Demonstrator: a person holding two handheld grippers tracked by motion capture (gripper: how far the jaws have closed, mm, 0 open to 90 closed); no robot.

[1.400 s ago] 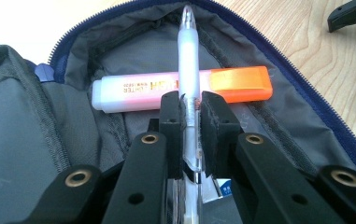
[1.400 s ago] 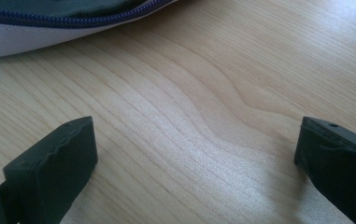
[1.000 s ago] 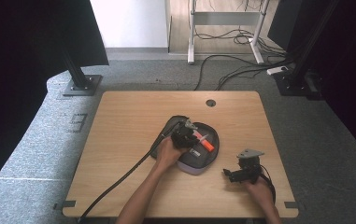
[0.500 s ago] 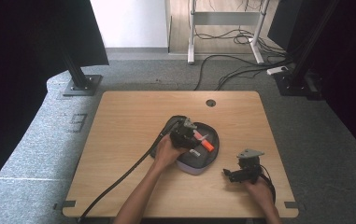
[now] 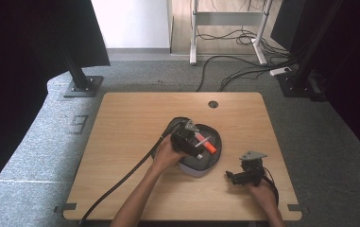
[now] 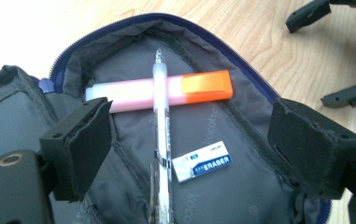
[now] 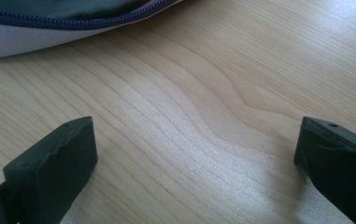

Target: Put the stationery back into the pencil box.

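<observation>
Left gripper [image 6: 185, 154] hangs over the open pencil case [image 6: 241, 191]; its jaws have just been opening and now stand wide, nothing pressed between the pads. A clear pen [image 6: 160, 140] lies free below them, across a pink-and-orange highlighter [image 6: 199, 88]. Judgement: the pen is released, so this placement looks done.

Count inside the case: one pen, one highlighter, one white eraser [image 6: 202, 161], all on the grey lining.

Farther off, the right gripper [image 5: 244, 176] rests on the wooden table [image 5: 130, 123] just beside the case, jaws wide apart, holding nothing.
</observation>
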